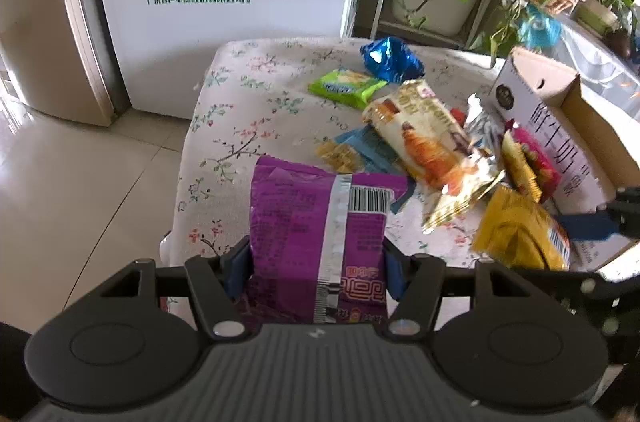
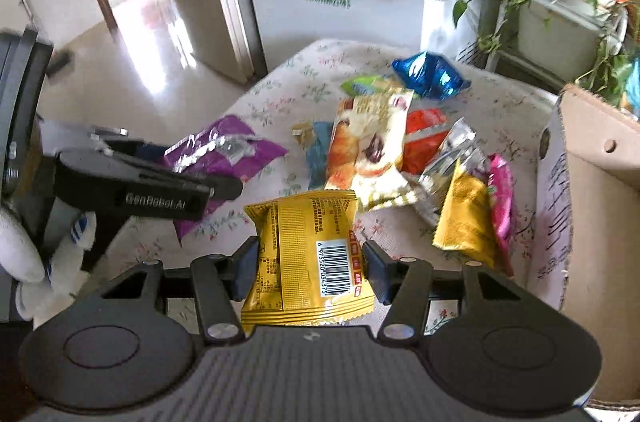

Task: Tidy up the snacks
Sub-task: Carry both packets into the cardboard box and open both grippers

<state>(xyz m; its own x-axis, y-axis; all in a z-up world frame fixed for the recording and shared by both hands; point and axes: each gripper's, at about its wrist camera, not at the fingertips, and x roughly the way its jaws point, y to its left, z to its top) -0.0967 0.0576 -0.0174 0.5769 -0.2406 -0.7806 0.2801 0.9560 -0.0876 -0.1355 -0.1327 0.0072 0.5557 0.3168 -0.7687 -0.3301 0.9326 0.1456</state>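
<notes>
Both hands loaded! The left gripper (image 1: 316,262) has its fingers clamped on the purple packet (image 1: 320,218), the right gripper (image 2: 308,262) on the yellow packet (image 2: 308,254), both held above the bench (image 1: 240,102), left of the cardboard box (image 2: 592,182). Each packet's long axis points away along the fingers. Best, I judge, to carry them over the box rim before letting go.

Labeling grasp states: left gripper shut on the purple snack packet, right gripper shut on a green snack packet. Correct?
Not quite. The right gripper is shut on a yellow foil snack packet, not a green one, as the right wrist view shows. The left gripper is shut on the purple plastic snack packet, as stated.
</notes>
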